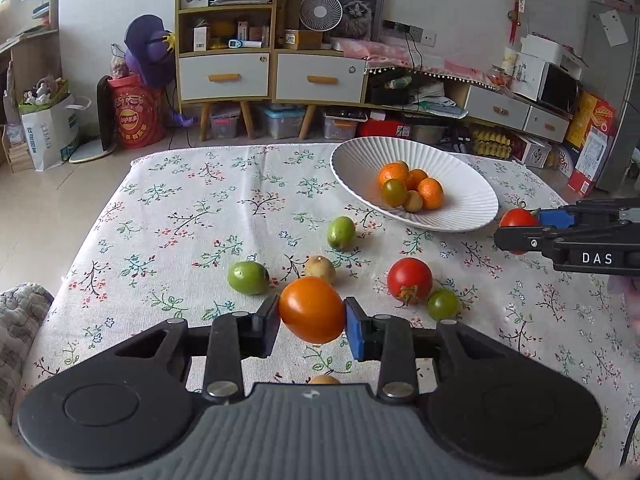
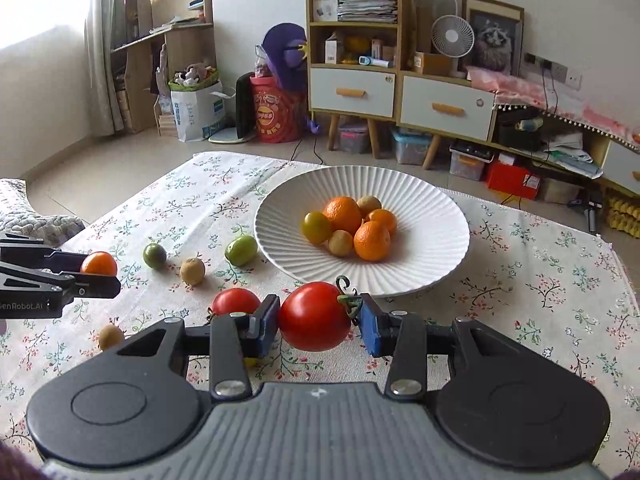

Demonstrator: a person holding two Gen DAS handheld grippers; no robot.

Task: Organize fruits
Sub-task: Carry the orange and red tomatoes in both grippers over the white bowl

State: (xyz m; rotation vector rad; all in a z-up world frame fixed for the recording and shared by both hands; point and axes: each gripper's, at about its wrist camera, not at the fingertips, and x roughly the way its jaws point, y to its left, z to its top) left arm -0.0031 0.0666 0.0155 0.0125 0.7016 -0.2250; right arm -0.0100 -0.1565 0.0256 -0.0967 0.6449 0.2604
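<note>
My left gripper (image 1: 312, 314) is shut on an orange tomato (image 1: 311, 309) and holds it above the floral tablecloth. My right gripper (image 2: 316, 318) is shut on a red tomato (image 2: 314, 316) with a green stem, just in front of the white ribbed bowl (image 2: 432, 240). The bowl (image 1: 472, 196) holds several oranges and small fruits. On the cloth lie a second red tomato (image 1: 409, 279), two light green fruits (image 1: 248, 277) (image 1: 341, 233), a darker green one (image 1: 443, 303) and a brown one (image 1: 320, 269). The right gripper (image 1: 516, 236) also shows in the left wrist view, the left gripper (image 2: 100, 268) in the right wrist view.
The table's far edge (image 1: 240, 148) drops to the floor, with shelves, drawers and boxes beyond. A grey cushion (image 1: 20, 304) lies at the table's left edge. A small brown fruit (image 2: 111, 336) lies near the front left in the right wrist view.
</note>
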